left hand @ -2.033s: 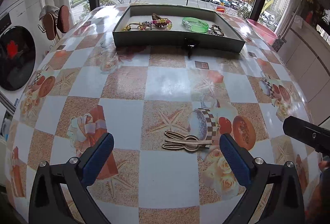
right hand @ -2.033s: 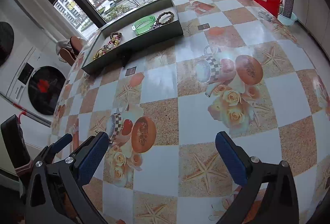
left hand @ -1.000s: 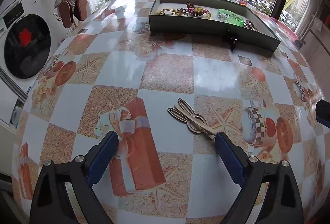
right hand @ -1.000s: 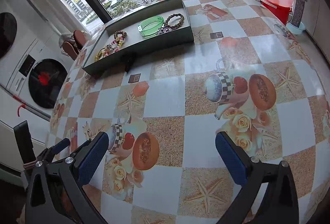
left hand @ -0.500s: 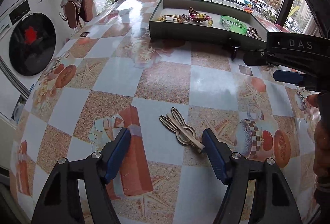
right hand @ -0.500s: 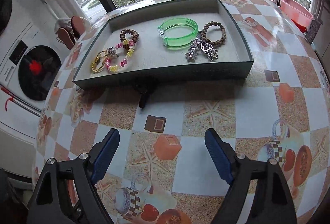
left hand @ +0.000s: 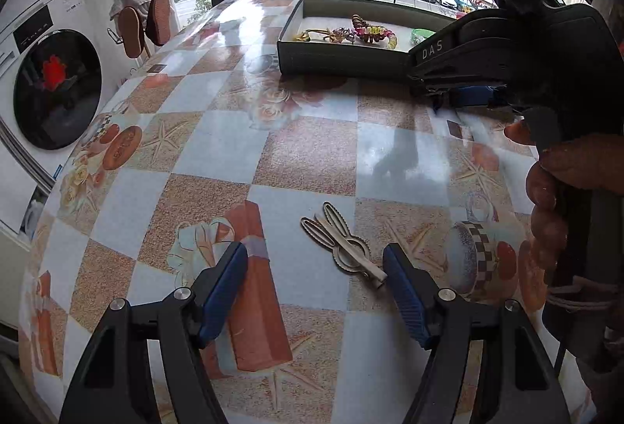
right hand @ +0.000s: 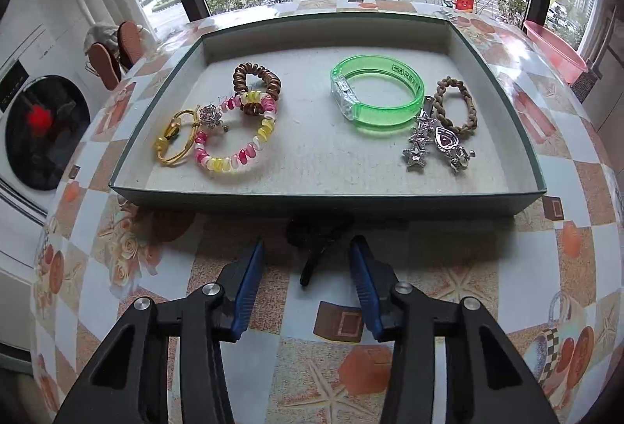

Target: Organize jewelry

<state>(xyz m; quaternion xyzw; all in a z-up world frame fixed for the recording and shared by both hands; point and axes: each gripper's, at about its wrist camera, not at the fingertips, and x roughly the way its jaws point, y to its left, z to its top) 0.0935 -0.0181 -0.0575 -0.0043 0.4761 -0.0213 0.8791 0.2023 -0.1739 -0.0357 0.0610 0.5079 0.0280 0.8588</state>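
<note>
A grey jewelry tray [right hand: 323, 201] holds a green bangle [right hand: 376, 92], a pink-and-yellow coil band [right hand: 234, 147], a brown coil band [right hand: 257, 80], a gold bracelet [right hand: 173, 143], a braided brown band [right hand: 456, 104] and silver star clips [right hand: 419, 143]. A black hair clip [right hand: 314, 246] lies on the table just in front of the tray. My right gripper [right hand: 306, 260] straddles it, jaws closing, pads apart from it. A beige rabbit-shaped hair clip [left hand: 343, 246] lies on the table between the open jaws of my left gripper [left hand: 316, 277], its tip near the right finger [left hand: 405, 291].
The patterned tablecloth [left hand: 304, 151] covers a table that curves off at the left toward a washing machine [left hand: 50, 88]. Slippers [left hand: 144, 24] hang by the window. A pink basin [right hand: 555, 51] stands at the back right. A hand [left hand: 546, 190] holds the right gripper.
My right gripper moved forward up to the tray and narrowed around the black clip. My left gripper narrowed a little around the rabbit clip, then held still.
</note>
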